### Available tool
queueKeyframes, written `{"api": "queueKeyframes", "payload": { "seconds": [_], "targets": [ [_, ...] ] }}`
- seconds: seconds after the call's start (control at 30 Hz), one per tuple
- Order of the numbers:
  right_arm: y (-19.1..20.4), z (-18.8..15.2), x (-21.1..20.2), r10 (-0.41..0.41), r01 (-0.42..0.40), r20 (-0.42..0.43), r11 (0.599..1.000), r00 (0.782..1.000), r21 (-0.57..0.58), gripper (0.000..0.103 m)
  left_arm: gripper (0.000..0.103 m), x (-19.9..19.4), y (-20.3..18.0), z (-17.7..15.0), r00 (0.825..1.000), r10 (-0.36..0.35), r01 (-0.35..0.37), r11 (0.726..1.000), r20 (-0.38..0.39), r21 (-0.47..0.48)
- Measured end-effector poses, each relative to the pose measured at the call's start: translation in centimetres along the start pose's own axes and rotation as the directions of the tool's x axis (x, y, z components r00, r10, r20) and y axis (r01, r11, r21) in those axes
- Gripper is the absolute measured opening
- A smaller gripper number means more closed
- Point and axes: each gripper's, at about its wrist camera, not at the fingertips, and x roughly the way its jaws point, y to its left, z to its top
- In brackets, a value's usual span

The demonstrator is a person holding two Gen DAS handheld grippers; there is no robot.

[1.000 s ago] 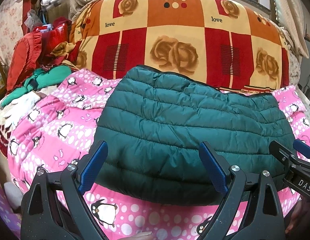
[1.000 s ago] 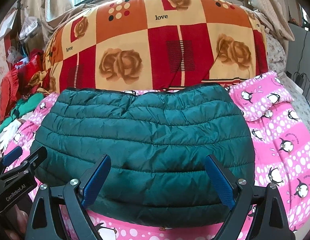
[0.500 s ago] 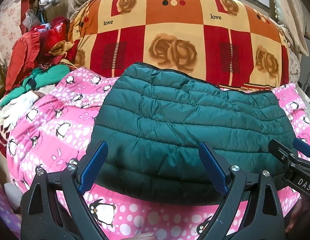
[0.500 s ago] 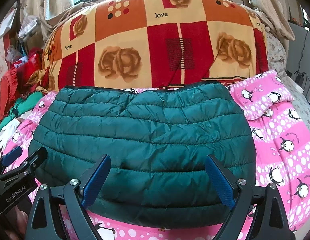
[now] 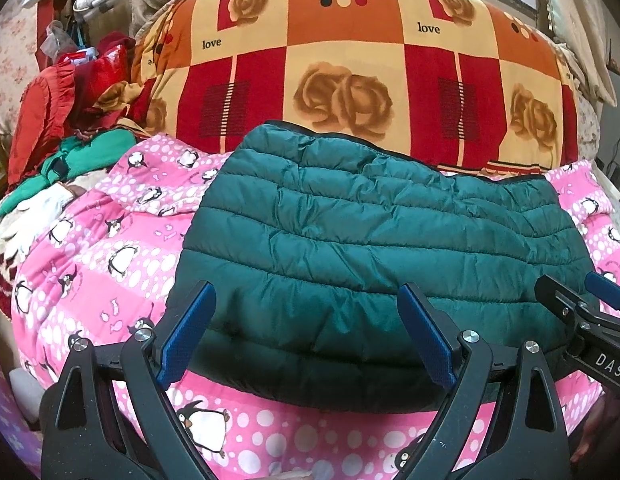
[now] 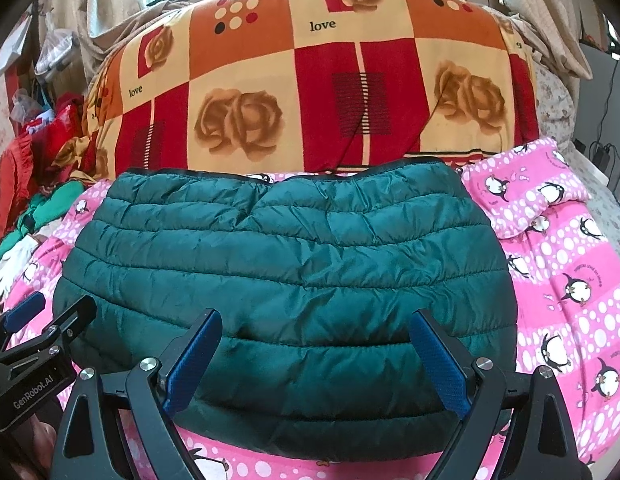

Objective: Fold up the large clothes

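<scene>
A dark green quilted puffer jacket (image 5: 374,248) lies folded into a wide compact shape on the pink penguin bedspread (image 5: 109,264); it also shows in the right wrist view (image 6: 289,276). My left gripper (image 5: 307,336) is open and empty, hovering over the jacket's near edge. My right gripper (image 6: 316,360) is open and empty over the same edge, a little further right. The right gripper shows at the right edge of the left wrist view (image 5: 582,320), and the left gripper at the left edge of the right wrist view (image 6: 41,328).
A big red, orange and cream rose-patterned quilt (image 5: 370,60) is heaped behind the jacket. A pile of red and green clothes (image 5: 65,120) sits at the far left. The pink bedspread (image 6: 558,280) stretches to the right, with cables beyond the bed's right edge.
Both grippers have eased slightly closer to the jacket; it looks a little larger and lower in both views. Both jaws have stayed open. The jacket has not moved.
</scene>
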Motion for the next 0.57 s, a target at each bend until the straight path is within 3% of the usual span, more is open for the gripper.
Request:
{"api": "queueKeyframes", "payload": {
  "seconds": [0.57],
  "targets": [
    [-0.59, -0.01, 0.44, 0.004, -0.004, -0.011, 1.000, 1.000, -0.001, 0.093, 0.092, -0.13, 0.11, 0.00, 0.999, -0.013, 0.012, 1.000, 0.036, 0.024]
  ]
}}
